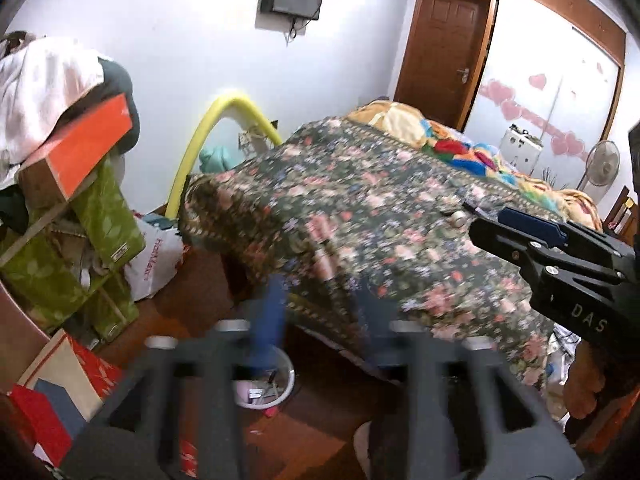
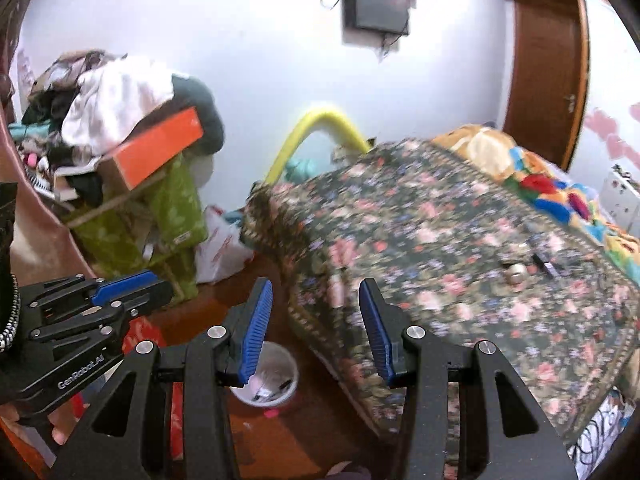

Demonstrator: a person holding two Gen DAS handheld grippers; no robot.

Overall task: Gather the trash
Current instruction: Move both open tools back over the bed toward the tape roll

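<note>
Left wrist view: the left tool [image 1: 316, 320] is blurred, its gap apparently wide and empty, aimed over the white trash bin [image 1: 266, 390] on the floor beside the floral bed [image 1: 360, 208]

Right wrist view: the right tool [image 2: 316, 328], wide and empty, hangs above the bin, ready to fetch the small litter [image 2: 532, 264] on the bed

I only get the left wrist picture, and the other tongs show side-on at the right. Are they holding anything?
Observer: No. The right tongs are open, with nothing between them.
Visitor: They hide a bit of the bed. What's there?
Observer: A small dark flat thing lies on the bedspread, beside a small round thing.
Visitor: The white cloth at far left is cut off. What's beyond it?
Observer: Left of the white cloth, more clothes, mostly dark, are heaped up.
</note>
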